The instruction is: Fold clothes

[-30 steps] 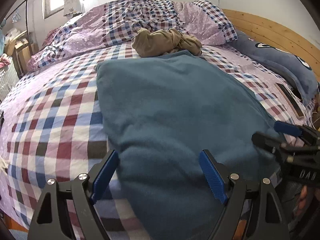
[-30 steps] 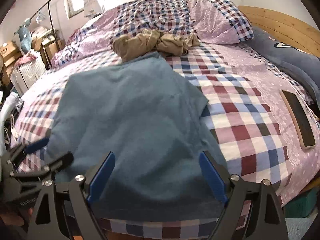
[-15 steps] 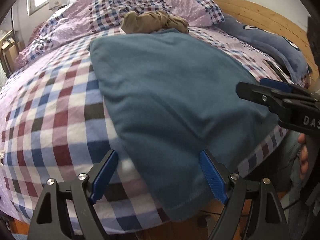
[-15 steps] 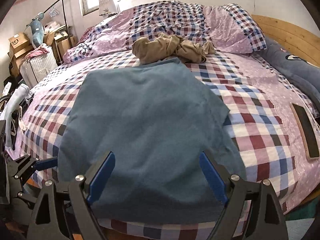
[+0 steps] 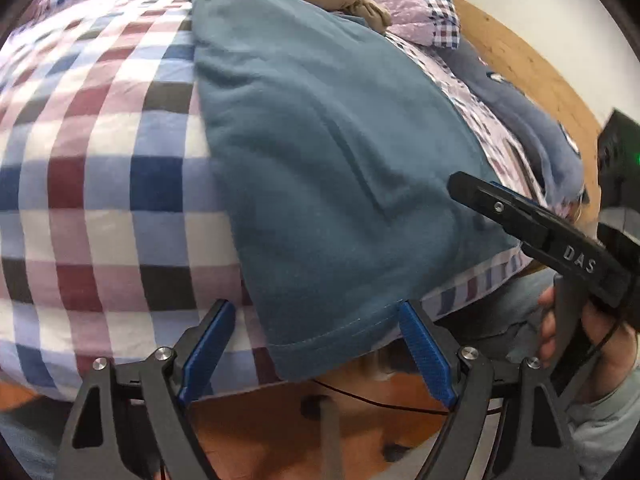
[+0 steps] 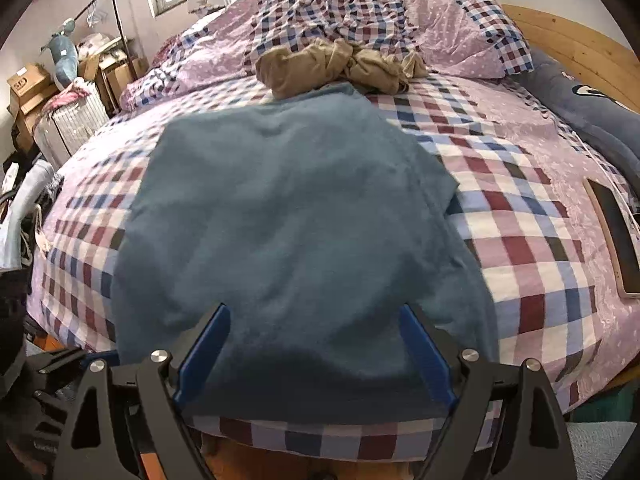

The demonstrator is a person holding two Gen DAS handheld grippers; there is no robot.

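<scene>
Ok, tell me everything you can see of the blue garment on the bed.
The blue garment is a plain teal, soft knit-looking piece spread mostly flat on the checked bedsheet, with shallow creases. Its stitched hem hangs slightly over the bed's near edge. Its far end lies against a crumpled tan garment. The left gripper and right gripper hover open over the near edge, neither gripping it.

Your right claw hangs wide open over the blue garment's near hem on the checked bed.
</scene>
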